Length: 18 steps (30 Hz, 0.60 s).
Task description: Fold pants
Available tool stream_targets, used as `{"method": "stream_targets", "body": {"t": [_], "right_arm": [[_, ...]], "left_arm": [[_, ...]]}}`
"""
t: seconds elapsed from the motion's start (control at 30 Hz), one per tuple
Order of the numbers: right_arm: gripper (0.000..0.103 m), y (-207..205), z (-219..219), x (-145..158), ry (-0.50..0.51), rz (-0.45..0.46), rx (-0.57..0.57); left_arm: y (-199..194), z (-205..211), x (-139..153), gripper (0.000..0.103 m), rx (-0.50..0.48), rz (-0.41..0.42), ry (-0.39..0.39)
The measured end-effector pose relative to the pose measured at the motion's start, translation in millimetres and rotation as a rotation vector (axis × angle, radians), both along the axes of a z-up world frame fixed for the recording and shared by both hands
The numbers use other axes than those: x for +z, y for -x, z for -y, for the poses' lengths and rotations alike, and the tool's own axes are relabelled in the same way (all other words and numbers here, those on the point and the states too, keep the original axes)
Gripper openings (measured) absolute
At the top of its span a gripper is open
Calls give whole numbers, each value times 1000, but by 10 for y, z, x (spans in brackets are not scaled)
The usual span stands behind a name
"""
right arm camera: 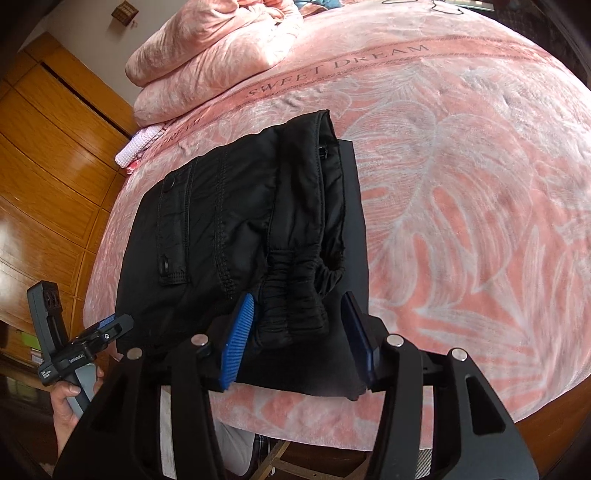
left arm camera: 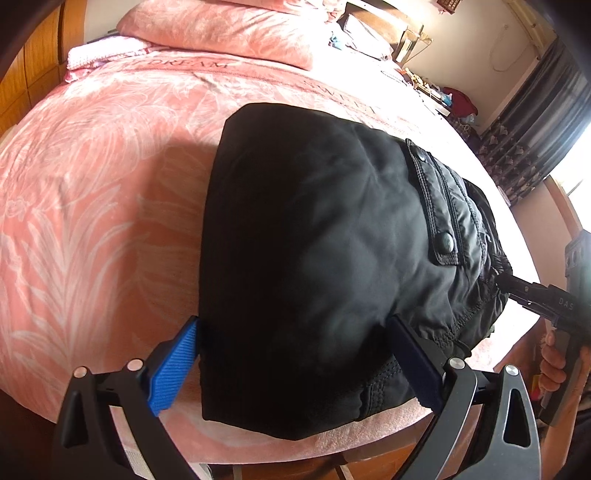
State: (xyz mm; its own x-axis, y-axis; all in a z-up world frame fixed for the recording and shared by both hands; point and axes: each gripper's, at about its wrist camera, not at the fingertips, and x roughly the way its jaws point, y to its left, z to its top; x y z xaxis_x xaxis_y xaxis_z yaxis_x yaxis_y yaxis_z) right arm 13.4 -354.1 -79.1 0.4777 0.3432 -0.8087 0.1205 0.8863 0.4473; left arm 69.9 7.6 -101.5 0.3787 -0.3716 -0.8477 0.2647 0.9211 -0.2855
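Black pants (left arm camera: 314, 240) lie folded into a thick bundle on the pink bedspread, with a snap pocket flap (left arm camera: 439, 206) on top. My left gripper (left arm camera: 295, 354) is open, its blue pads on either side of the bundle's near edge. In the right wrist view the pants (right arm camera: 229, 221) show the elastic waistband (right arm camera: 295, 291) at the near end. My right gripper (right arm camera: 297, 328) is open with the bunched waistband between its pads. The right gripper also shows in the left wrist view (left arm camera: 517, 286), at the bundle's right end. The left gripper shows in the right wrist view (right arm camera: 110, 325), at the bundle's left corner.
The pink leaf-print bedspread (right arm camera: 461, 166) covers the bed. A folded pink quilt (right arm camera: 214, 48) and pillow (left arm camera: 221, 29) lie at the head. Wooden wardrobe panels (right arm camera: 48, 155) stand beside the bed. A cluttered desk (left arm camera: 424, 77) and dark curtains (left arm camera: 535, 122) are beyond it.
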Motion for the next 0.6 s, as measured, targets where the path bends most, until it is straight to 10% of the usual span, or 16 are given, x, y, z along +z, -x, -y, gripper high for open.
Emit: {"method": "stream_targets", "body": {"t": [0.6], "right_arm": [[33, 110, 10, -50, 63, -3, -57]], "left_arm": [[-32, -108, 2, 99, -47, -44, 64]]}}
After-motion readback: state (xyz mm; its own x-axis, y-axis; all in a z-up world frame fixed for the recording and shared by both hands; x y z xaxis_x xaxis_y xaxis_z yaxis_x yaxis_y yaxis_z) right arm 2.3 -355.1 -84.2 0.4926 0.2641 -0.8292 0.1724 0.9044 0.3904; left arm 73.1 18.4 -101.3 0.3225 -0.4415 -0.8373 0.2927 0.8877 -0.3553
